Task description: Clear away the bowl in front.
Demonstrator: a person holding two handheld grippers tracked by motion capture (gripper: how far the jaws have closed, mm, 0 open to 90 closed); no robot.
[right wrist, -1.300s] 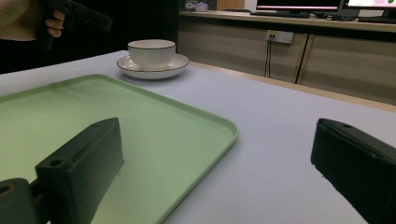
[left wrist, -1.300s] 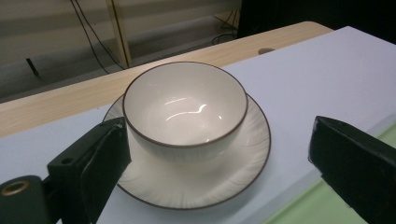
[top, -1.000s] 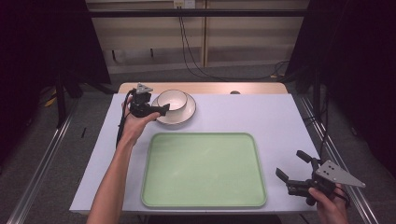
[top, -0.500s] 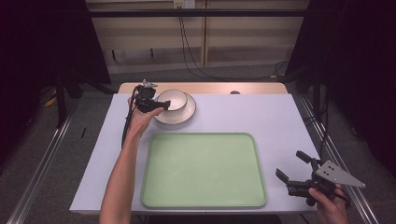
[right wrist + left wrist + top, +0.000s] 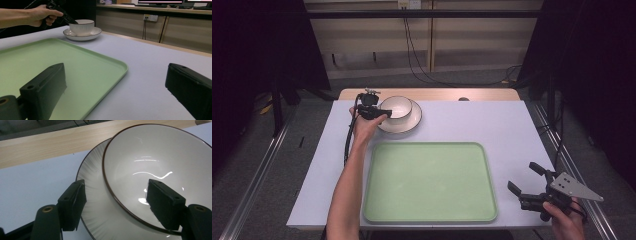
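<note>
The bench [image 5: 512, 130], covered by a pale lilac sheet with a strip of bare wood along its far edge, stands in a dim room with dark curtains at either side, a beige panelled wall behind and cables hanging down at twelve o'clock. A large light green tray [image 5: 430, 182] lies on the near half, its near rim close to the bench edge.

At about eleven o'clock from the tray sits a white plate [image 5: 412, 120] with a dark rim, and a white bowl [image 5: 396, 107] with a brown rim stands on it, set off toward the plate's far side. In the left gripper view the bowl and plate are cut off at the right and bottom edges.

The left gripper [image 5: 379, 115], held in the person's left hand [image 5: 362, 125], straddles the bowl's near wall: one jaw is inside the bowl at three o'clock in its own view, the other over the plate outside the bowl at nine o'clock. Its jaws have just been closing and stand part open, the bowl's wall between them; whether the pads press on it is hard to make out.

The right gripper [image 5: 526, 185] hovers off the tray's corner at four o'clock, jaws spread wide with nothing between them, and the right hand [image 5: 564, 220] is cut off by the bottom edge of the high view
</note>
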